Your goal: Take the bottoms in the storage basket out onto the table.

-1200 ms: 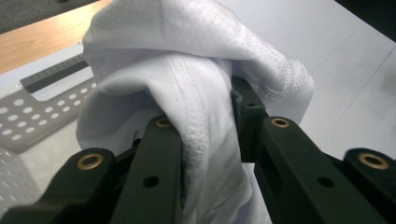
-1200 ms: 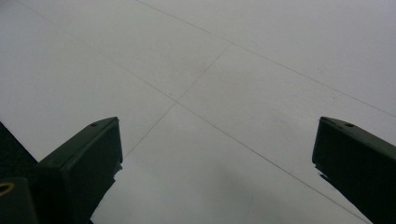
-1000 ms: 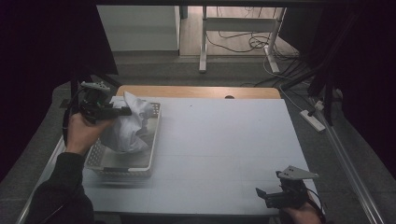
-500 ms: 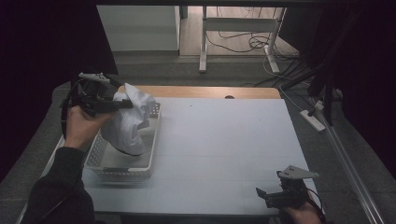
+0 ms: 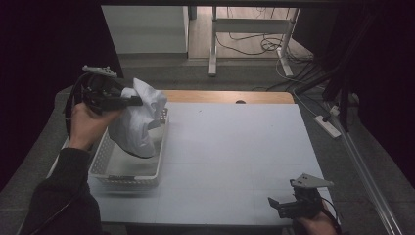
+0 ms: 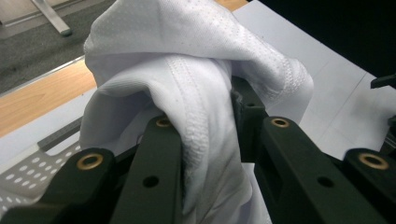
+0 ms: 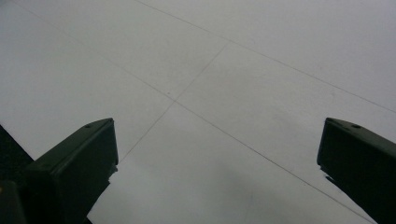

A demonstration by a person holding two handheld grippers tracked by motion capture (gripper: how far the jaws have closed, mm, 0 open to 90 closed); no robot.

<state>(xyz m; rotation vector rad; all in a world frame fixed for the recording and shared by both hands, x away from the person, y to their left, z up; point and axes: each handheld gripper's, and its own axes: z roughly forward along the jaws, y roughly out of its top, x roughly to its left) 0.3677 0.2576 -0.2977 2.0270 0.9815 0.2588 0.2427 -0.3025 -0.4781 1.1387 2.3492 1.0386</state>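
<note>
A white cloth garment hangs above the white perforated basket at the table's left, its lower end still inside the basket. My left gripper is shut on a bunched fold of the garment, which fills the gap between both jaws in the left gripper view. My right gripper rests low at the table's near right edge, its jaws wide apart with nothing between them over the bare white tabletop.
The white table surface stretches right of the basket, with a wooden strip along its far edge. Beyond it stand a desk frame with cables; a power strip lies at right.
My left gripper has risen and shifted slightly right with the garment, pulling it higher out of the basket. The right gripper has stayed in place.
</note>
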